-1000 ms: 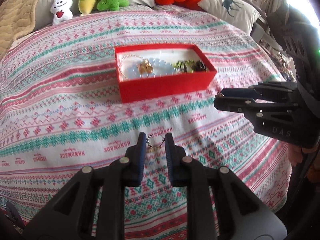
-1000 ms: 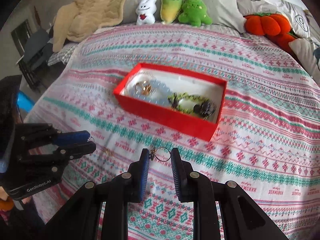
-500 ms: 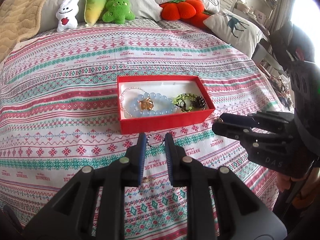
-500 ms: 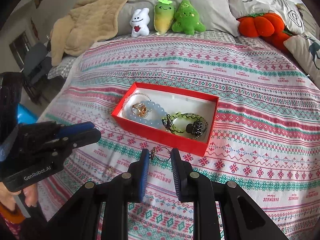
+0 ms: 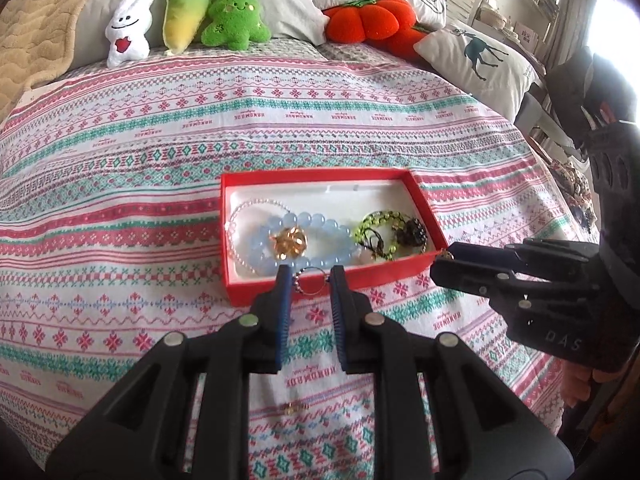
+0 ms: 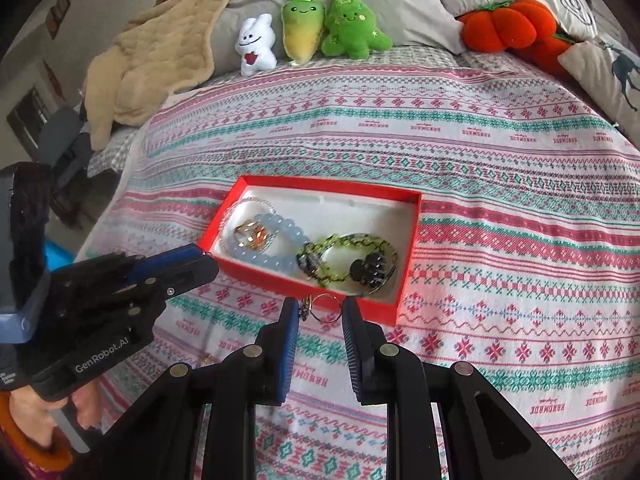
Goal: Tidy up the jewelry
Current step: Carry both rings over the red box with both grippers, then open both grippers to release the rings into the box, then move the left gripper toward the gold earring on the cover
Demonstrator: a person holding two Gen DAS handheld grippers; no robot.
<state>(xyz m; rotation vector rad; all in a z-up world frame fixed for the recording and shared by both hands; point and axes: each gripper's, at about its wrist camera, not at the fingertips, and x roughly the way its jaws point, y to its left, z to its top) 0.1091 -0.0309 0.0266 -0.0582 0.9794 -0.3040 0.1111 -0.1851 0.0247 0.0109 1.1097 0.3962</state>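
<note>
A red box (image 5: 256, 288) lies on the patterned bedspread; it holds a blue bead bracelet (image 5: 320, 224), a pearl strand, an amber ornament, a green bead bracelet (image 5: 376, 220) and a black clip. My left gripper (image 5: 310, 278) is shut on a thin metal ring (image 5: 314, 270) with a small beaded charm, right at the box's near wall. My right gripper (image 6: 320, 310) is shut on a second gold ring (image 6: 326, 296) with a dark charm, over the near wall of the box (image 6: 260, 278). Each gripper shows in the other's view: the right gripper (image 5: 442, 258) and the left gripper (image 6: 208, 262).
A small gold piece (image 5: 296, 408) lies on the bedspread below my left fingers. Plush toys (image 5: 188, 20), an orange pumpkin cushion (image 5: 364, 20) and pillows line the far end of the bed. A beige blanket (image 6: 152, 72) is bunched at the far left.
Both grippers have carried their rings across the bedspread toward the red box; their tips now overlap its near wall. The box's contents show more from above.
</note>
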